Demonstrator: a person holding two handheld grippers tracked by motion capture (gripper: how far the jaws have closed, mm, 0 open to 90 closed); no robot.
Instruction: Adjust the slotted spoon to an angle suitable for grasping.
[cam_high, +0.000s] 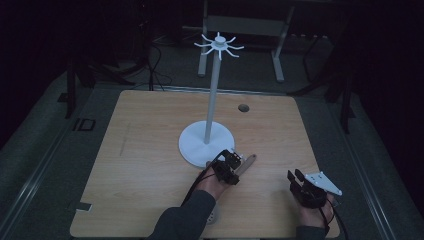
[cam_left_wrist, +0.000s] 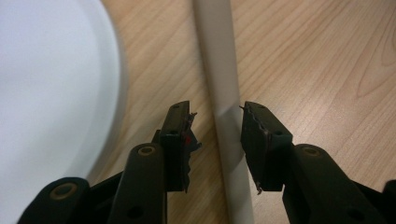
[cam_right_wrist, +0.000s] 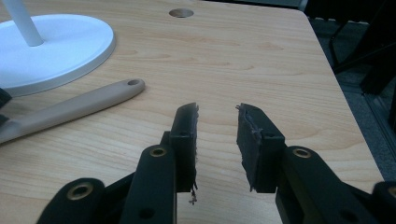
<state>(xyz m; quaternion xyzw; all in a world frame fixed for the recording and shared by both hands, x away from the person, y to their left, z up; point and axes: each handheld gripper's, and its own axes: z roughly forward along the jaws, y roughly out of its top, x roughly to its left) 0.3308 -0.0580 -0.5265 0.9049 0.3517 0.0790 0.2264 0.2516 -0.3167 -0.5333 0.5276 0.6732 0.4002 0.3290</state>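
A white stand with a round base and a tall pole topped by a ring of hooks rises from the wooden table. A beige utensil handle lies flat by the base's near right rim. My left gripper is low over it. In the left gripper view the handle runs between the jaws of the left gripper. The right pad is at its edge and a gap shows on the left side. My right gripper rests open and empty near the front right, with the handle off to its left.
The white base lies close on the left of the left jaws. A round cable hole sits near the table's far edge. Bare wood spreads over the left half of the table. Dark frames and cables stand on the floor behind.
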